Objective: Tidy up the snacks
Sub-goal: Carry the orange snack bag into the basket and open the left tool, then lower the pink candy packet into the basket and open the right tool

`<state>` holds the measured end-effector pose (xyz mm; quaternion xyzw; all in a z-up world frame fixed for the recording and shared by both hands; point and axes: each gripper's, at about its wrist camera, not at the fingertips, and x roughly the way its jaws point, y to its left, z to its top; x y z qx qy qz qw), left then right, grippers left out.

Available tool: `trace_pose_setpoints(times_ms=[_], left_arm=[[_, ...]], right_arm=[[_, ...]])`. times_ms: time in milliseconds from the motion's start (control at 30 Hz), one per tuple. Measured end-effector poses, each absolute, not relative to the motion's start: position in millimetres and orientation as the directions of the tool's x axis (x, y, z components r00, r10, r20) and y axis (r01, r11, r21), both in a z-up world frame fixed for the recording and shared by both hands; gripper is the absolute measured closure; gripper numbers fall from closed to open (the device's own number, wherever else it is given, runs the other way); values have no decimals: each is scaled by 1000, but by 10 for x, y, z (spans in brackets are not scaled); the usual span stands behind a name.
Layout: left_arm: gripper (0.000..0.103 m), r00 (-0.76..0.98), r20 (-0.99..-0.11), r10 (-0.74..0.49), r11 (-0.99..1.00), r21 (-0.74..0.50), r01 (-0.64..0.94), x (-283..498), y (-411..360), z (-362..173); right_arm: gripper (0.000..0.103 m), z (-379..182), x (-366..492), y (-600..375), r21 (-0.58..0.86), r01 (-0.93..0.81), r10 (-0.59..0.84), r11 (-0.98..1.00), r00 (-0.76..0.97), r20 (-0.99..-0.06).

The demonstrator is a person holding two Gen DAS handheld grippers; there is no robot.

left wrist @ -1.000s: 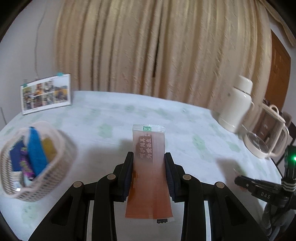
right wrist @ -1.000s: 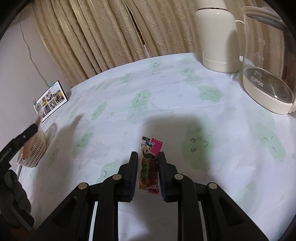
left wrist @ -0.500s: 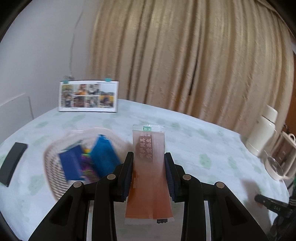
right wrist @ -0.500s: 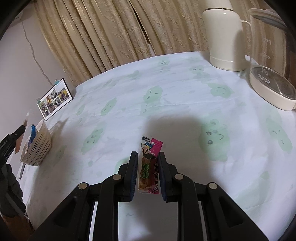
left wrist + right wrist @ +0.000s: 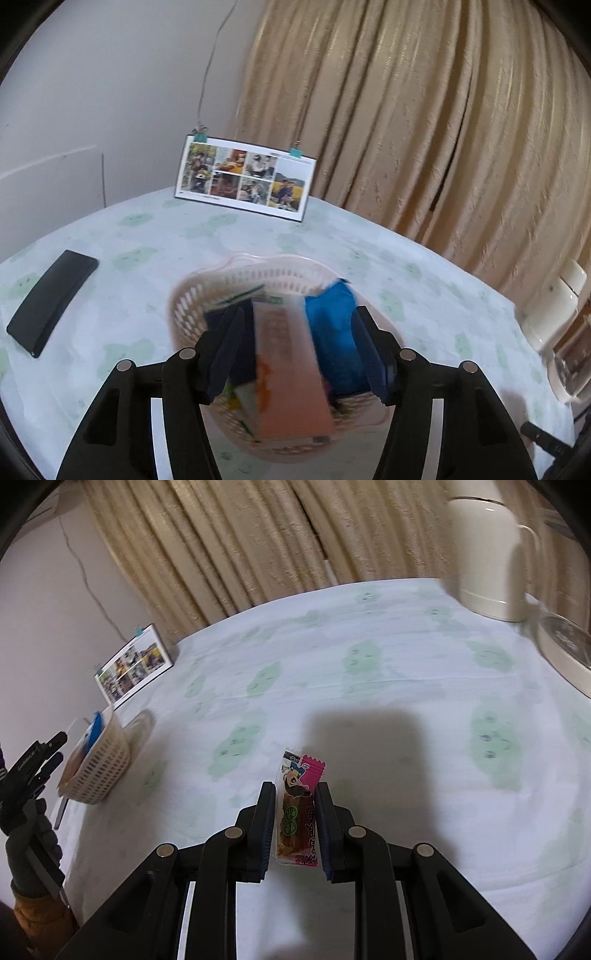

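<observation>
My left gripper (image 5: 297,314) stands open directly over the pale pink basket (image 5: 207,295). The orange snack packet (image 5: 288,369) is blurred between the spread fingers, free of both pads, lying into the basket beside a blue packet (image 5: 332,332). In the right wrist view the same basket (image 5: 99,764) sits at the far left of the table, with the left gripper (image 5: 48,753) above it. My right gripper (image 5: 294,786) is shut on a pink snack bar (image 5: 297,812) with a cartoon face, held above the tablecloth.
A black phone (image 5: 51,299) lies left of the basket. A photo card (image 5: 243,177) stands at the table's far edge by the curtain. A white thermos (image 5: 487,554) and a glass kettle (image 5: 565,650) stand at the right. A gloved hand (image 5: 29,834) holds the left gripper.
The left gripper swung over the basket, opened, and let the orange packet go. The right gripper kept its hold on the pink bar and drifted slightly towards the basket side.
</observation>
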<state>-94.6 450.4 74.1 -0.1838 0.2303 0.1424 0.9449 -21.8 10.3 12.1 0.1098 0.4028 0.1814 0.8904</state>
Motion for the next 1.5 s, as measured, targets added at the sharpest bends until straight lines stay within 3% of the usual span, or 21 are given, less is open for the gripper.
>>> trace_pose_setpoints(times_ms=[633,1067,1100,1167,1233,1500], left_arm=[[42,851,-488,193,876,-304,-374,-1196,4891,661],[42,855,-474,211,853,-338,-398,-1325,5101,702],[42,854,-476,210,852,-339,-399,-1324,5107,703],[39,852,-478,214,852,-336,-402,-1326,5115,706],[29,849,-480,220,847,-338,-410,-1333,5131,706],[24,839,-492,233,841,-332,-428,-1337,5138,711]], right_arm=[[83,724,-170,1938,424,-561,690,711,446,-570],[79,740,9,2902,450,-626,746,636,350,-567],[78,726,26,2929,453,-622,745,638,353,-566],[61,716,44,2931,457,-617,746,641,360,-560],[58,713,40,2911,443,-612,736,655,382,-559],[45,755,-46,2678,391,-573,680,720,473,-560]])
